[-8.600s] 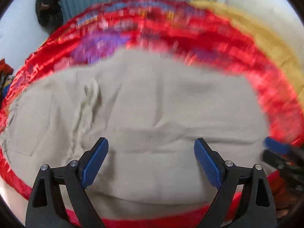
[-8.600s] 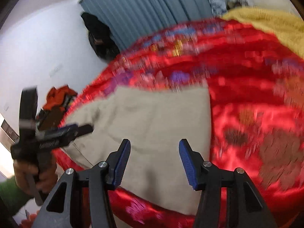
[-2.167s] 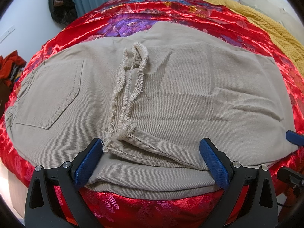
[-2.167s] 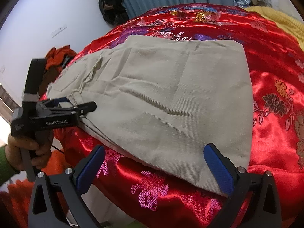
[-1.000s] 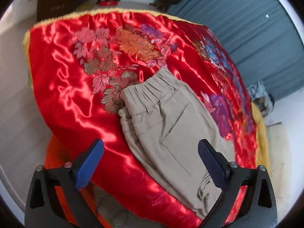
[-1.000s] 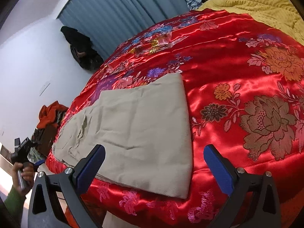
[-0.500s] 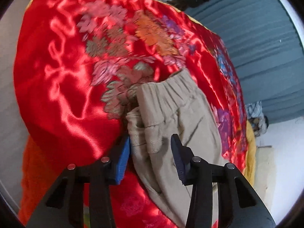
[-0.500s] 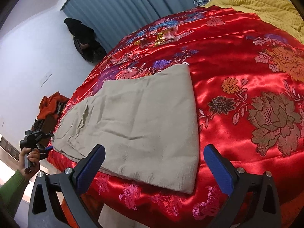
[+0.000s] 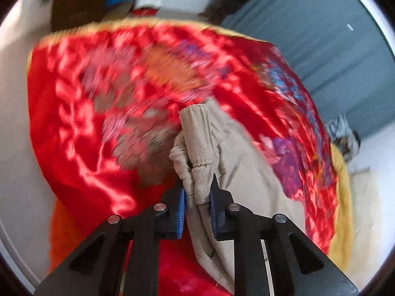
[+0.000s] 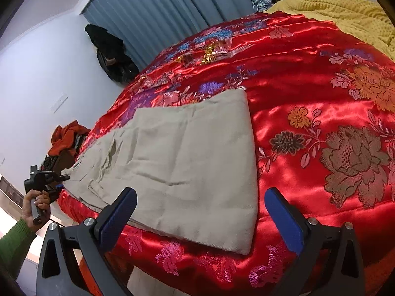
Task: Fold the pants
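The pants (image 10: 187,162) lie on the bed's red satin cover (image 10: 308,93) near its front edge, already doubled lengthwise into a flat tan strip, with the waistband end at 9 o'clock in the right wrist view. The left gripper (image 9: 196,203) has its jaws pinching the bunched waistband corner, while the right gripper (image 10: 200,209) hovers over the opposite end with jaws spread wide, holding nothing. Judged from this, the first fold is done; the crosswise fold, waistband toward the far end, remains.

Pants (image 10: 182,162) lying folded on the bedspread (image 10: 308,79), blanket (image 10: 345,12) behind it, left gripper (image 9: 196,204) at their left end, right gripper (image 10: 200,212) before their right end
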Action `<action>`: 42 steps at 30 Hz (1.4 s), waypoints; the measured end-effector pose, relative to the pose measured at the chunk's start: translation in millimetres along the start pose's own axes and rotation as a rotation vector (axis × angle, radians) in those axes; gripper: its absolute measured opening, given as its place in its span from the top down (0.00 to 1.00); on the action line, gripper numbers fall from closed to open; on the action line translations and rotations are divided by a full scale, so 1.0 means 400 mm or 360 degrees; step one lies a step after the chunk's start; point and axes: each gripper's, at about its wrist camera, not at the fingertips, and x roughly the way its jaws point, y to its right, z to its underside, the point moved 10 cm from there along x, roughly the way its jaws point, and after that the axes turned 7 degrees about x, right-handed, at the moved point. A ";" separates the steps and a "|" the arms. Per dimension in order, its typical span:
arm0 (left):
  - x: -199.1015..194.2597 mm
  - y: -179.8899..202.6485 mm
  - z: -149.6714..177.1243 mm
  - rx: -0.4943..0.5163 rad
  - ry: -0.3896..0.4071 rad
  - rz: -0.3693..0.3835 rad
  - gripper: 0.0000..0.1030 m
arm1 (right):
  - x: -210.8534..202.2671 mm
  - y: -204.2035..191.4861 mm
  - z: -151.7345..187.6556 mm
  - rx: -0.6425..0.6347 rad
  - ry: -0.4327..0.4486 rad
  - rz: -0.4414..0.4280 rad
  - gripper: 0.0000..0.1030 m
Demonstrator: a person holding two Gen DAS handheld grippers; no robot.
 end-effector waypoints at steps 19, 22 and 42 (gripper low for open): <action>-0.010 0.838 0.599 0.1695 -0.0162 0.0233 0.86 | -0.100 0.121 -0.086 0.0302 0.0219 0.0019 0.01; 0.106 0.821 0.726 0.1855 -0.0264 0.0108 0.78 | -0.114 0.153 -0.089 0.0349 0.0231 0.0047 0.01; 0.031 0.526 0.429 0.1385 0.0012 -0.0073 0.57 | -0.105 0.062 -0.081 0.0162 0.0215 -0.0084 0.01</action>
